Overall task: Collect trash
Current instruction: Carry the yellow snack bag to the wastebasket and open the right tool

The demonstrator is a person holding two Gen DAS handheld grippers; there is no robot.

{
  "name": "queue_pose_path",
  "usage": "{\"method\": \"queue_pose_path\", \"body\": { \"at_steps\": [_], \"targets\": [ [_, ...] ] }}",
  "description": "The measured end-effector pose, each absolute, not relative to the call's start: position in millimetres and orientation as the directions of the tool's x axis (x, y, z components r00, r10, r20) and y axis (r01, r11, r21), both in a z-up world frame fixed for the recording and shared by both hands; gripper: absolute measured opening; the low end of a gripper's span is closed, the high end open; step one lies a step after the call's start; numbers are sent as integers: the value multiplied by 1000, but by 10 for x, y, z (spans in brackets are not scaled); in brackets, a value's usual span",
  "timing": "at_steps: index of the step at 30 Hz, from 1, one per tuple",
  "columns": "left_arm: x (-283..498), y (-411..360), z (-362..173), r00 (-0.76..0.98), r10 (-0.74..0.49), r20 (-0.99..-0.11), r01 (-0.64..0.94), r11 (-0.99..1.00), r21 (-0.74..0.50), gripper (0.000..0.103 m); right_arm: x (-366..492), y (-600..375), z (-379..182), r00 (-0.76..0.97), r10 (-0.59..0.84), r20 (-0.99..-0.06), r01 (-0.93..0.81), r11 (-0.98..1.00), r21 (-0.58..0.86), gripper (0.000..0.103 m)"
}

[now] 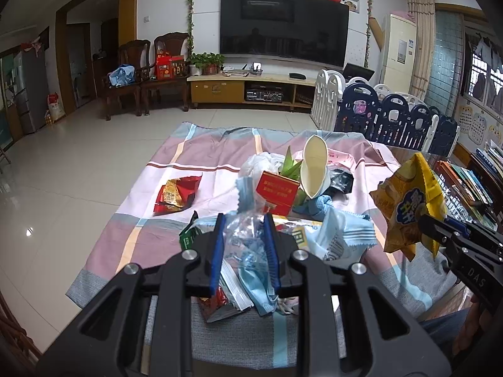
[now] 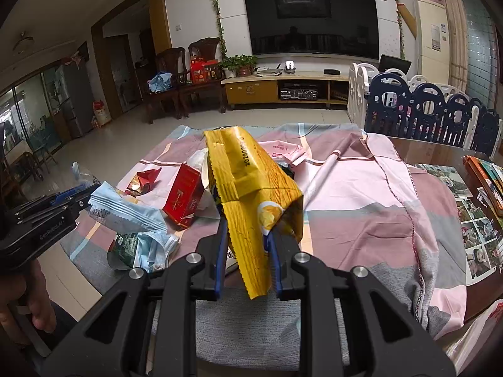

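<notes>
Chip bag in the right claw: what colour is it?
Yellow, wood-grain print, on the chip bag in the right claw; clearest in the right wrist view.

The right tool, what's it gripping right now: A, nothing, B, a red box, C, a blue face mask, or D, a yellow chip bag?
D: the right tool is shut on the yellow chip bag, lifted above the cloth; the red box sits loose in the pile.

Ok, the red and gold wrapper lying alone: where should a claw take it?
Probably pinch the raised crumpled top of the red and gold wrapper, coming down from above: it lies apart from the pile, and its folds stand off the cloth.
</notes>
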State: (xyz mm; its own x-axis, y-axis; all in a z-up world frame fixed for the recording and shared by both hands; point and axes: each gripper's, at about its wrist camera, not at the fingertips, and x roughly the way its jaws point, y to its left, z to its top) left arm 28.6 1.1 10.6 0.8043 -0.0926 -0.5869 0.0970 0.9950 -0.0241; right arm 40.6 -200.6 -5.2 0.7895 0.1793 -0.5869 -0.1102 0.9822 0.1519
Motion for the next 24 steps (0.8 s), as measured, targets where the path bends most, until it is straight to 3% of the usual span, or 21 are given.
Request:
{"method": "queue_pose_path", "body": {
  "at_steps": [9, 15, 19, 23, 24],
  "targets": [
    [331, 77, 85, 801, -89, -593, 81, 996, -40, 25, 139, -2571, 311, 846, 154, -510, -30, 969, 244, 24],
    [294, 44, 109, 810, -108, -576, 105, 994, -39, 25, -542, -3594, 662, 848, -44, -529, 157, 973, 170, 25],
    [260, -78, 117, 806, -141, -575, 149, 988, -34, 25, -1156, -4253, 499, 780, -205, -592, 318, 943, 93, 25],
    [128, -369, 197, 799, -209, -563, 234, 972, -30, 25, -1623, -4656, 81, 694, -277, -665, 429, 901, 72, 27],
    [75, -487, 224, 794, -230, -563, 260, 965, -27, 25, -1709, -4717, -66, 666, -274, -694, 442, 894, 72, 35]
  ]
}}
